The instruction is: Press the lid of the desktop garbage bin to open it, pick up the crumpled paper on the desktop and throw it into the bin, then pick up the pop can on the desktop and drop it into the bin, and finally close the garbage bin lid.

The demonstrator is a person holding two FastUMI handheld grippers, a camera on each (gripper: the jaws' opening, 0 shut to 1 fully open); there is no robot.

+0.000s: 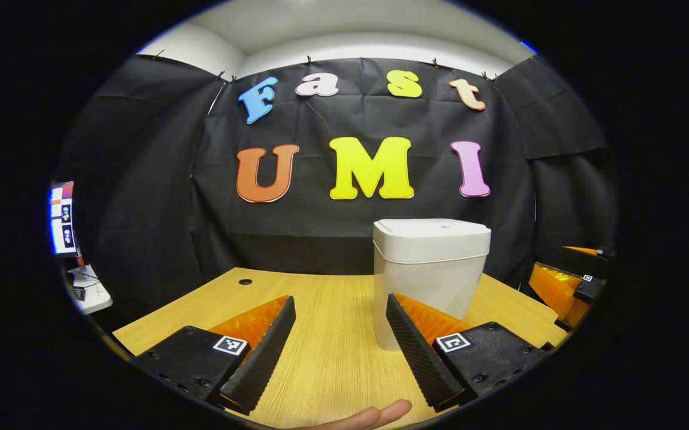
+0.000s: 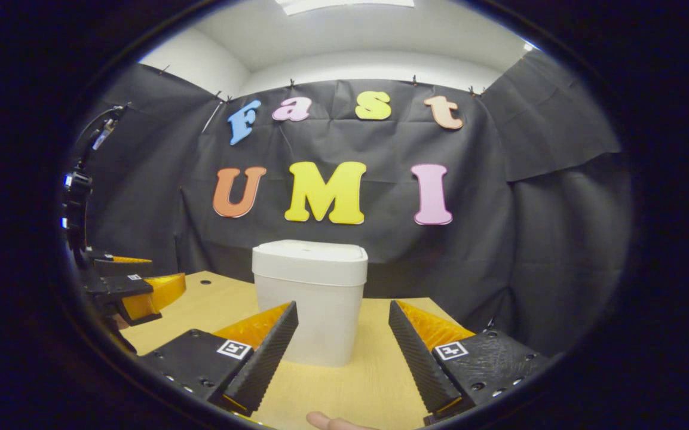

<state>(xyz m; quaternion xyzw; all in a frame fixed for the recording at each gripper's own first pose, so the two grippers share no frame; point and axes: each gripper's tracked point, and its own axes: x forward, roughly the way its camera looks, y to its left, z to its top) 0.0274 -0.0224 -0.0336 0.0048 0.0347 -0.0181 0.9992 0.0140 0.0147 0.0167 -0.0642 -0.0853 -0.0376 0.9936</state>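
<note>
Garbage bin [image 1: 429, 272], white with its lid [image 1: 431, 231] down flat, stood on the wooden desktop [image 1: 326, 358] toward the far edge, close to the black cloth wall [image 1: 159, 197]. In the left gripper view the left gripper [image 1: 339, 352] hovered low over the near part of the desktop with its two fingers spread wide and nothing between them; the bin rose just behind its right-hand finger, which overlapped the bin's base. At the far right edge of that view the right gripper [image 1: 577, 286] hung above the desktop's right side, apart from the bin. In the right gripper view the right gripper [image 2: 341, 355] was likewise spread apart and empty, the bin [image 2: 309, 298] framed between its fingers and standing well ahead of them. The left gripper [image 2: 135, 292] appeared at the left of that view, over the desktop's [image 2: 374, 370] left edge. A fingertip [image 1: 380, 414] showed at the bottom of the left gripper view, apparently that of the hand holding the gripper. A small dark hole [image 1: 245, 281] marked the desktop's far left corner.
</note>
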